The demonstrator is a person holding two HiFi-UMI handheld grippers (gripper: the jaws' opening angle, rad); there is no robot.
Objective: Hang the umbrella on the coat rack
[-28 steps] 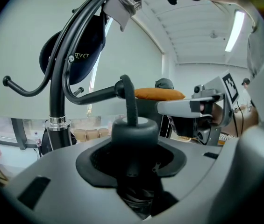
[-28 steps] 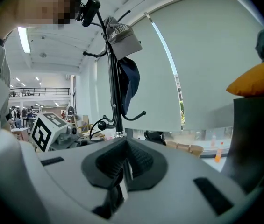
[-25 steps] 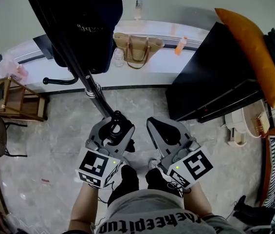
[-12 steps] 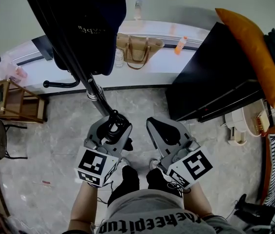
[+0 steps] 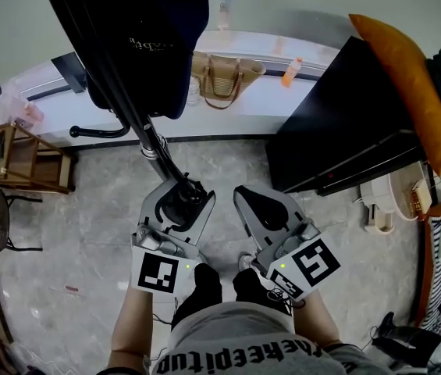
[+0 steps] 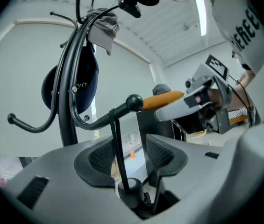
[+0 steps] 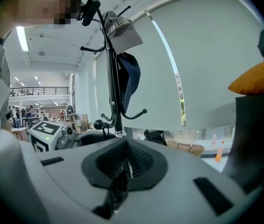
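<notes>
The umbrella (image 6: pixel 131 192) is hanging by its strap (image 6: pixel 118 153) on a coat rack (image 6: pixel 66 101) hook (image 6: pixel 134 101). The left gripper (image 6: pixel 131 154) is letting go, its jaws having just been opening wide around the umbrella. The right gripper (image 7: pixel 124 164) is resting closed and empty. Next probably calls for backing the left gripper away without snagging the strap.

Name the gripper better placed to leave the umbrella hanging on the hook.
Left gripper: the strap already loops the hook, its jaws have just been opening with the umbrella between them. Right gripper is shut.
</notes>
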